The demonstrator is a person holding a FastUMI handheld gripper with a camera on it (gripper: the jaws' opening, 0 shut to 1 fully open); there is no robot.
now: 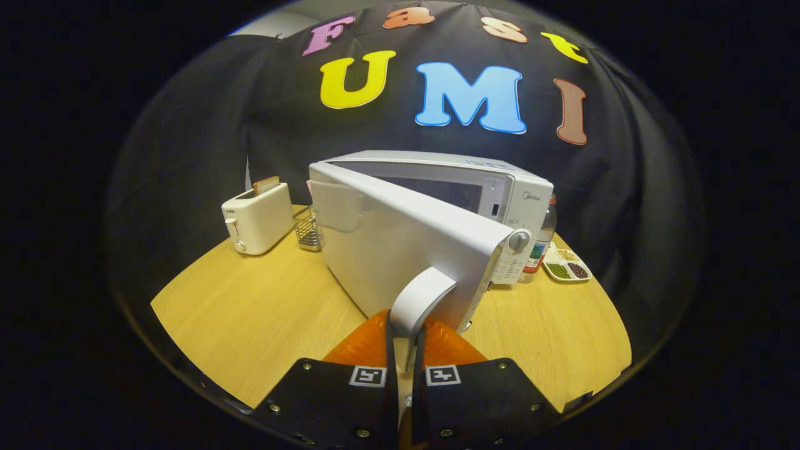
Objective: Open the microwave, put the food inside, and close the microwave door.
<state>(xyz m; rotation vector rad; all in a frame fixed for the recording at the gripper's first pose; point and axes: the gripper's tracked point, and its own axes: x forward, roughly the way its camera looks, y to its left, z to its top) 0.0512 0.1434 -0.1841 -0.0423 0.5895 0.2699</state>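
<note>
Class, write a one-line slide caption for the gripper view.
Gripper fingers clamp the curved white handle of the white microwave's part-open door.

- Gripper (405, 340) closed on door handle (420, 301), both fingers pressing it
- Microwave door (400, 244) swung partway out, blocking straight path ahead; cavity opening behind it only partly exposed
- Bare table (250, 312) left of door, open up to toaster (257, 217) and wire rack (306, 228)
- Bare table right of door, open up to bottle (542, 240) and divided dish (566, 264) beside microwave (487, 181)
- Rack sits just beside door's hinge end, tight there
</note>
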